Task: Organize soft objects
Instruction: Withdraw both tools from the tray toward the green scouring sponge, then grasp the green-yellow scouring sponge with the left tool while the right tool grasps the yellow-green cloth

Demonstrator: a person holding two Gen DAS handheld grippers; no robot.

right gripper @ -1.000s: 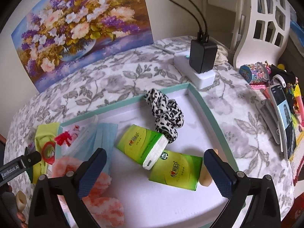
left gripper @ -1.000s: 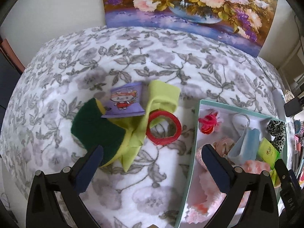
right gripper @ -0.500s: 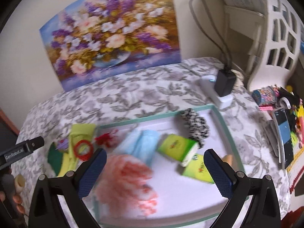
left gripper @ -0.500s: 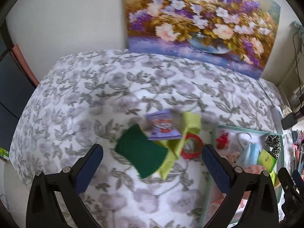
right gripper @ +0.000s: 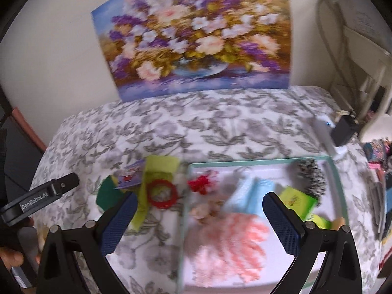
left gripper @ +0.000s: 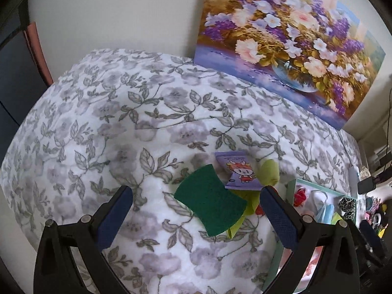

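Left claw (left gripper: 196, 213): spread wide, nothing held, nothing touched. It hovers above the desk covered in a grey leaf-and-flower print cloth (left gripper: 117, 127). Between its blue-padded fingers (left gripper: 114, 216) in the left wrist view sits the pile still outside the tray: a dark green scouring sponge with yellow underside (left gripper: 210, 207), a purple tissue pack with a cartoon character (left gripper: 238, 172) overlapping the sponge's far edge, and a lime-green folded cloth (left gripper: 269, 171) under and just right of both. A red plastic ring (right gripper: 161, 193) lies on the lime cloth; it is mostly hidden behind the right finger in the left view, clear in the right wrist view.

Right of the pile, just beside it: a shallow white tray with a mint-green rim (right gripper: 259, 163). Right view is motion-blurred, so detail is coarse. Inside, left to right: a red frilly scrunchie (right gripper: 202, 183), a fluffy pink-and-white chenille cloth (right gripper: 230, 242) at the near side, a light-blue face mask (right gripper: 252, 193), two lime-green tissue packs (right gripper: 296, 202), and a black-and-white leopard-print scrunchie (right gripper: 310, 177) at the far right corner.

Right claw (right gripper: 199, 220): also released, fully spread, empty, hanging above the tray's left edge without contact.

Floral painting (left gripper: 289, 41) leans on the wall at the back.
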